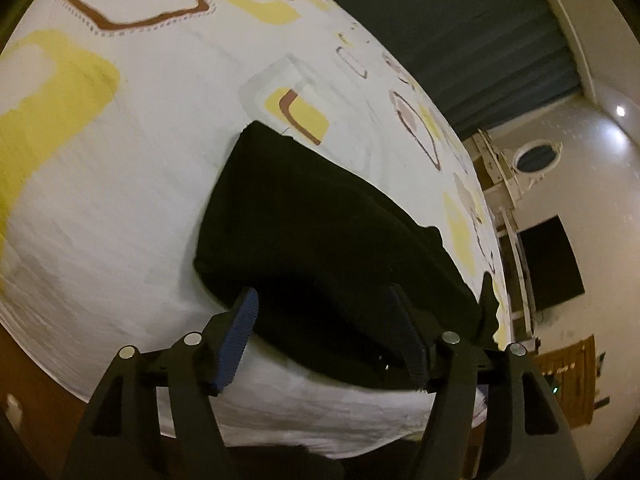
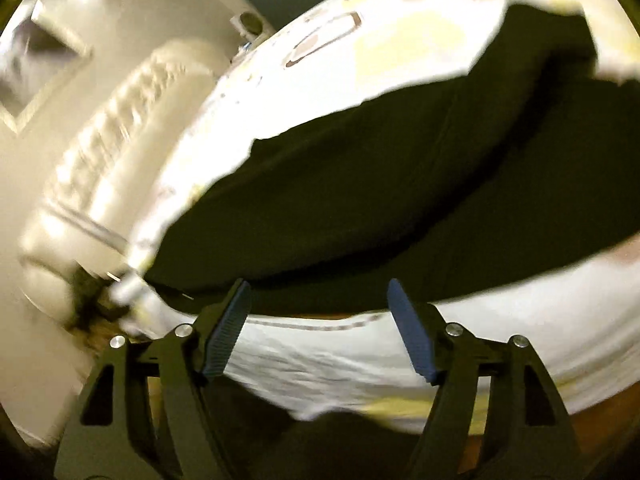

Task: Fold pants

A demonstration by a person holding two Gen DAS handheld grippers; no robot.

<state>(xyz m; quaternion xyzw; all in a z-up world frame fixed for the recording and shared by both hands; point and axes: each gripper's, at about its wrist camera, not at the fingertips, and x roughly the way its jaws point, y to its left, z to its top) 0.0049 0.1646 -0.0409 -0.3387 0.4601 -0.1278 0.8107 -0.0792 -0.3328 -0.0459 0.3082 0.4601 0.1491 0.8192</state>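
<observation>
Left tongs (image 1: 320,300) parted, right tongs (image 2: 319,294) parted

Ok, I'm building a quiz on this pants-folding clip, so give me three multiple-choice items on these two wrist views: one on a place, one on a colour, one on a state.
1. Where do the pants lie?
A. on the patterned bedsheet
B. on a wooden floor
C. over a chair back

2. What colour are the ribbed pads on the right gripper?
A. red
B. blue
C. white

3. How does the left gripper stand?
A. shut on the pants
B. shut on the sheet
C. open, nothing pinched

Key:
1 A, the dark cloth rests flat on the white sheet with yellow and brown shapes.
2 B, both pads show blue against the black fingers.
3 C, its fingers stand apart over the near edge of the pants, with no cloth clamped between them.
</observation>
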